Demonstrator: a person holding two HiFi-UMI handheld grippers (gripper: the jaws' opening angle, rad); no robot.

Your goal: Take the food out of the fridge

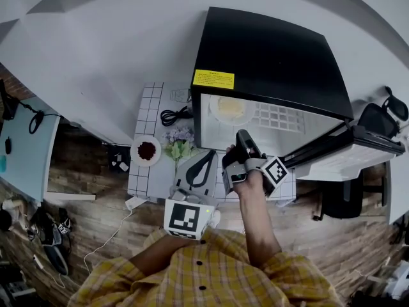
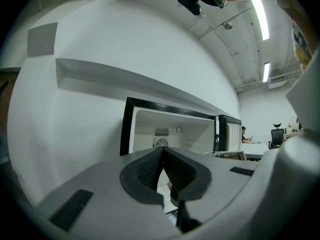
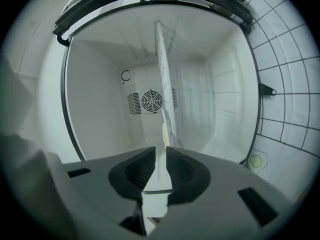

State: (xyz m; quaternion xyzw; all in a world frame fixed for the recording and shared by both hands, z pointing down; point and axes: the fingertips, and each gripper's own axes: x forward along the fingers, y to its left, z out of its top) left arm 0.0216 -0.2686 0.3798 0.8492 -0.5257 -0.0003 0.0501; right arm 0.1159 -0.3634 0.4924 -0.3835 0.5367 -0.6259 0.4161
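Right gripper (image 3: pixel 161 151): your jaws stand slightly apart, one plate of food (image 1: pixel 228 109) ahead of them inside the one fridge (image 1: pixel 268 56). Left gripper (image 2: pixel 163 151): jaws closed, empty.

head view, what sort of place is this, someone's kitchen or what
Probably an office or lab room rather than a home kitchen: the small fridge stands on a tiled table, and the left gripper view shows an office chair and ceiling strip lights on a bare ceiling.

The food (image 1: pixel 229 107) inside the fridge (image 1: pixel 268 56) is too washed-out to identify.
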